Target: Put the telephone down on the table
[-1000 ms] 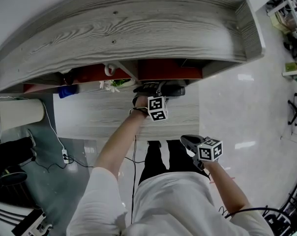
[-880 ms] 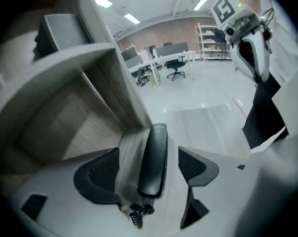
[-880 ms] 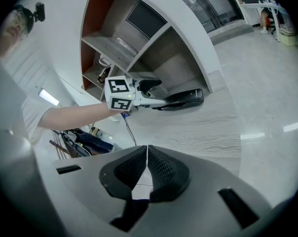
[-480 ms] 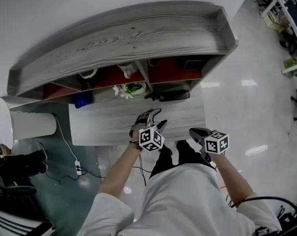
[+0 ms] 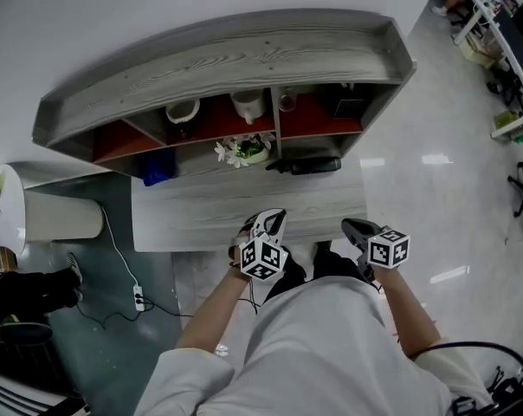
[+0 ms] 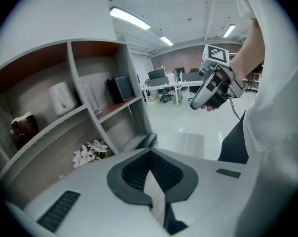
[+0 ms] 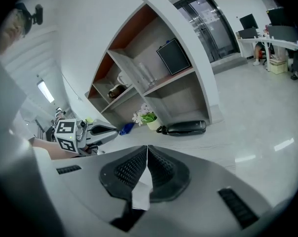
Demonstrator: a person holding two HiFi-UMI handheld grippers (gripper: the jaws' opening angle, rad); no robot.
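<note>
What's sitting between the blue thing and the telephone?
A little pot of white flowers stands between the blue thing and the telephone; the head view shows it best.

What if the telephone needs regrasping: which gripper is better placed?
Left, narrowly. The left gripper points straight at the telephone on the table; the right gripper sees it off to one side. Both are shut and empty.

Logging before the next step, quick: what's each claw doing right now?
Left claw: shut, jaws have just been closing, nothing between them.
Right claw: shut, holding nothing.
</note>
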